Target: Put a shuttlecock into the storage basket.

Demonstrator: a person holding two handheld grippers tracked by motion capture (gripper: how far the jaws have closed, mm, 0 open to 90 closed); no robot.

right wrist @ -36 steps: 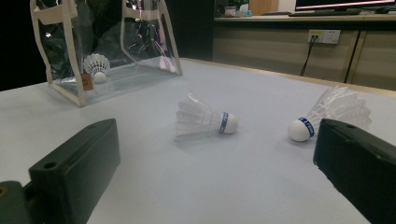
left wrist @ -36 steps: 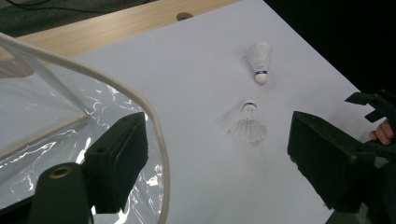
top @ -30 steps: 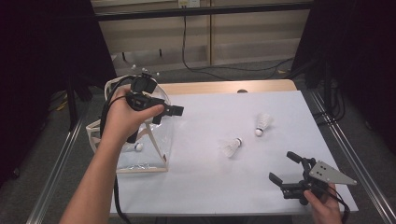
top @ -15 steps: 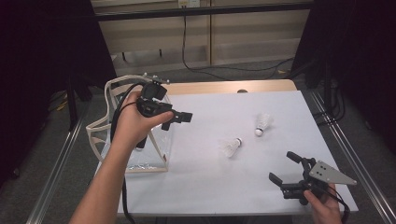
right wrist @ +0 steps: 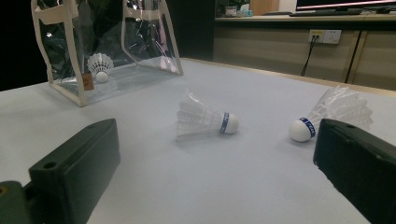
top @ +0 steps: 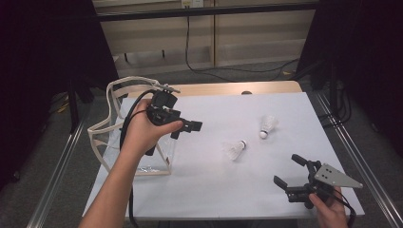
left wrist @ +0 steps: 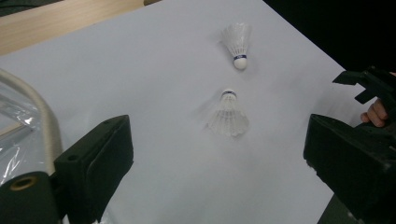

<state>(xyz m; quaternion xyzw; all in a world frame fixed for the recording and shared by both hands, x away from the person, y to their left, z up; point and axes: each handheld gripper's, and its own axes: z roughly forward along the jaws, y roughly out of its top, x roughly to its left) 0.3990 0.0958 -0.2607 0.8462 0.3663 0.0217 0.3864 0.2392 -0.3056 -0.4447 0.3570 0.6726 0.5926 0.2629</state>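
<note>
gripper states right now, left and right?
Left gripper: open, jaws have just been opening, nothing between them, by the clear bag.
Right gripper: open, holding nothing, near the shuttlecocks.

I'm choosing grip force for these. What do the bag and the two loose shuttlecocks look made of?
Bag: apparently clear soft plastic, glossy, since reflections and creases show on its walls; the beige trim and handles look like fabric webbing, though that is uncertain. Near shuttlecock and far shuttlecock: white translucent skirts, feather or thin plastic, hard to tell; rounded white matte heads with a blue band, probably foam or cork.
</note>
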